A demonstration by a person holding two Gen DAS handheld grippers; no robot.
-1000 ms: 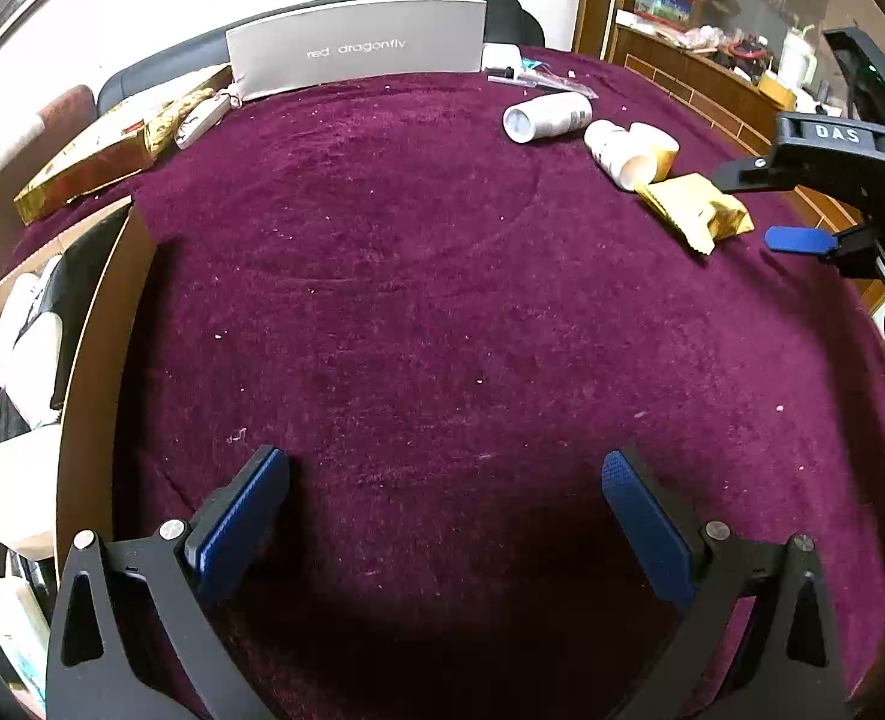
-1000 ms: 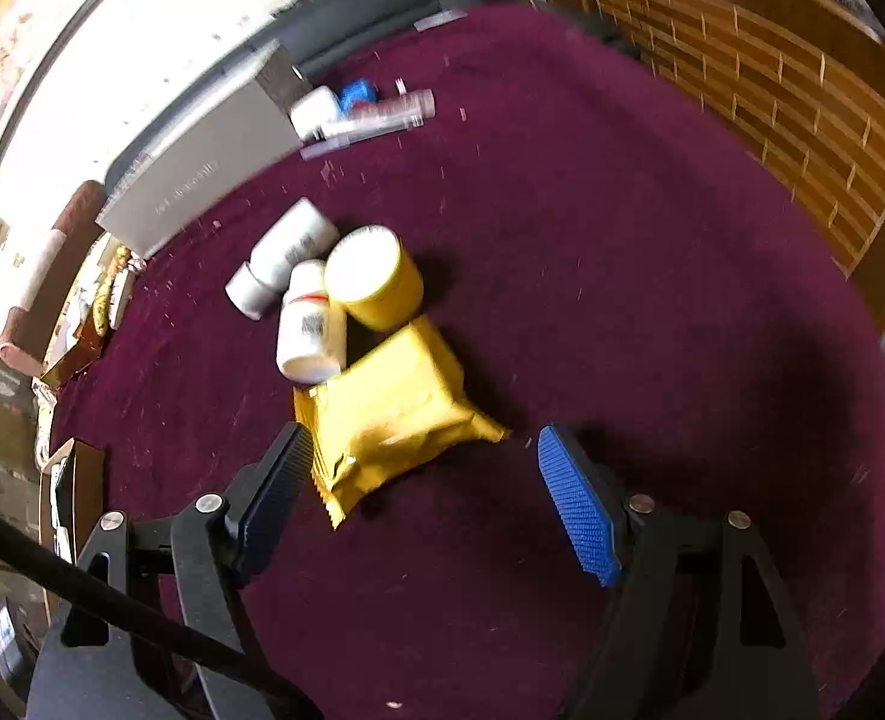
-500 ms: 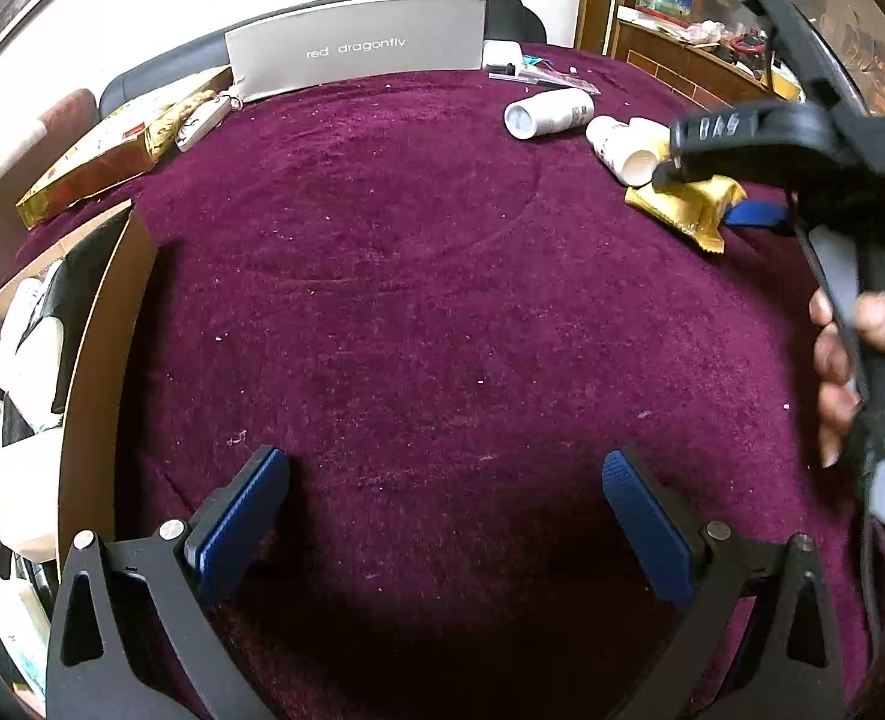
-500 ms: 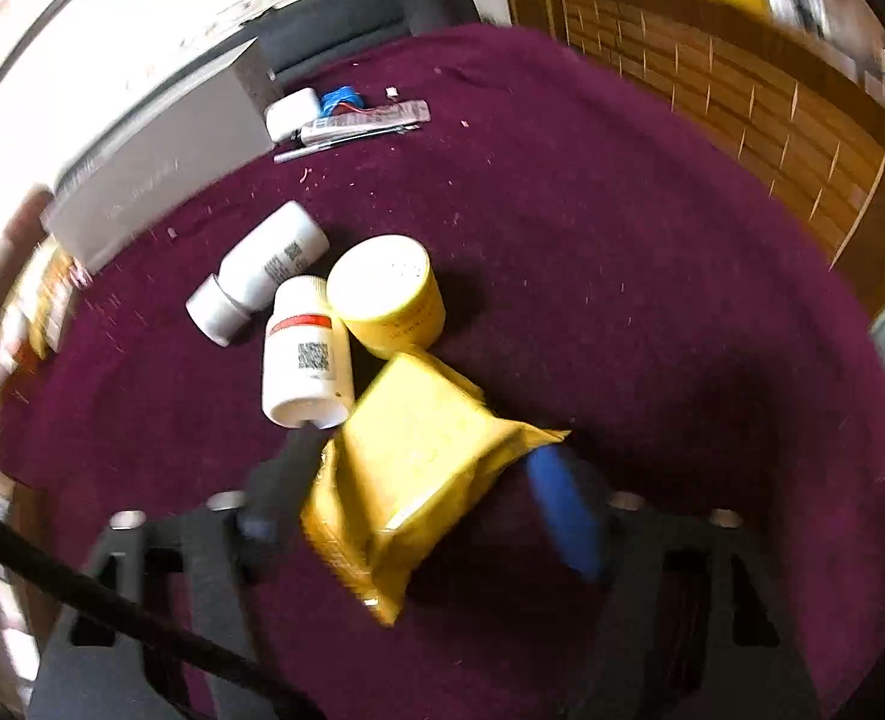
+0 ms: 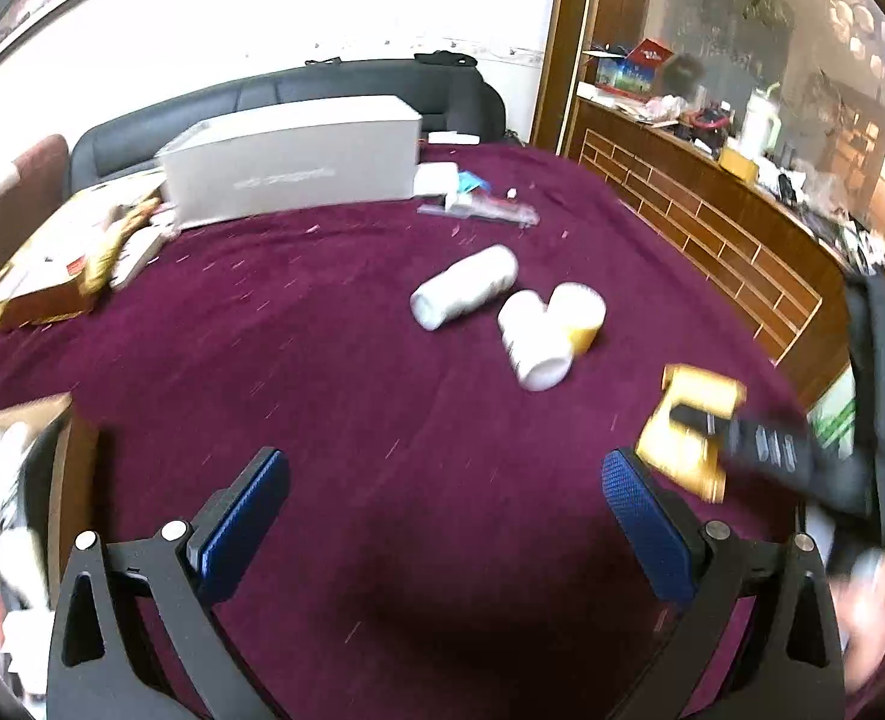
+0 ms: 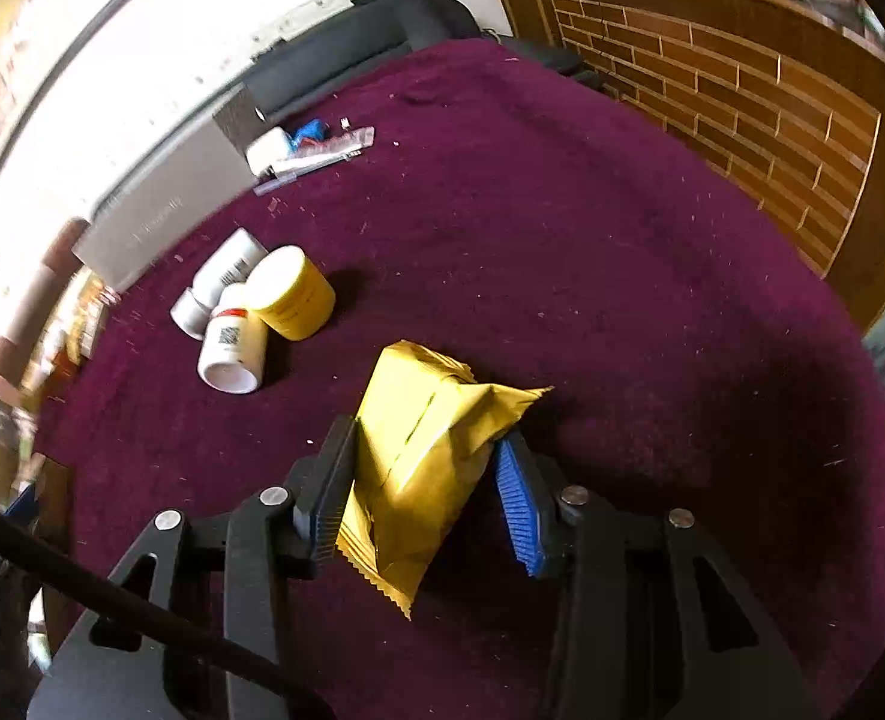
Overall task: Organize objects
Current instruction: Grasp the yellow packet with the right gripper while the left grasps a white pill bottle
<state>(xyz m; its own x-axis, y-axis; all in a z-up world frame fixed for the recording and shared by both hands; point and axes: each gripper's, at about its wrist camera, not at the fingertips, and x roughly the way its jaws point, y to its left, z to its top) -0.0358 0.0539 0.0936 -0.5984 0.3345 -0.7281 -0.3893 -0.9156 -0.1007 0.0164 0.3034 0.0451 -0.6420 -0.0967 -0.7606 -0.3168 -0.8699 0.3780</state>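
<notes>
Transport is the step in hand, I judge: the right gripper (image 6: 424, 492) has its jaws pressed on the yellow packet (image 6: 424, 450), just beside the yellow jar (image 6: 291, 294). Next it needs carrying to the cardboard box (image 5: 61, 480). The left gripper (image 5: 442, 528) stands wide, holding nothing. Two white bottles (image 6: 233, 342) touch the one jar.

The right gripper (image 6: 424, 495) clamps a yellow packet (image 6: 424, 450) above the maroon cloth (image 6: 592, 276); two white bottles (image 6: 226, 300) and a yellow jar (image 6: 292, 294) lie beyond.
</notes>
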